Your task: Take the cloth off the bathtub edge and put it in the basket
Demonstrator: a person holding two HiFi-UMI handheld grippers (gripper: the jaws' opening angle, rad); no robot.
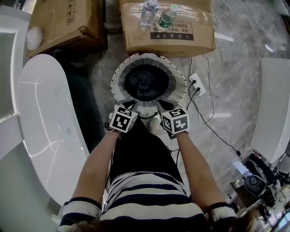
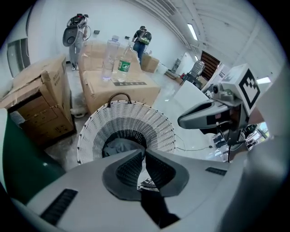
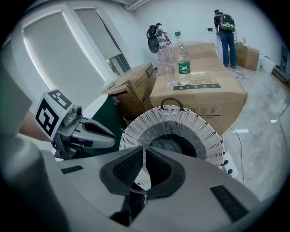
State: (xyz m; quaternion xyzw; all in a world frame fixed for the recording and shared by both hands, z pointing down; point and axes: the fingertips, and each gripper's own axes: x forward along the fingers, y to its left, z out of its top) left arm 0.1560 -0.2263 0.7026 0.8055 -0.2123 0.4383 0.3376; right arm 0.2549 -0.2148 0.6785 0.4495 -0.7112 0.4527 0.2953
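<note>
A round white woven basket stands on the floor in front of me, with the dark grey cloth lying crumpled in its bottom. My left gripper and right gripper hang side by side over the basket's near rim, both pointing down and away. In the left gripper view the jaws meet at the tips with nothing between them, above the basket and cloth. The right gripper is likewise shut and empty over the basket and cloth.
The white bathtub curves along the left. Two cardboard boxes stand behind the basket, the nearer one bearing two plastic bottles. A power strip with cables lies right of the basket. A white fixture stands at far right.
</note>
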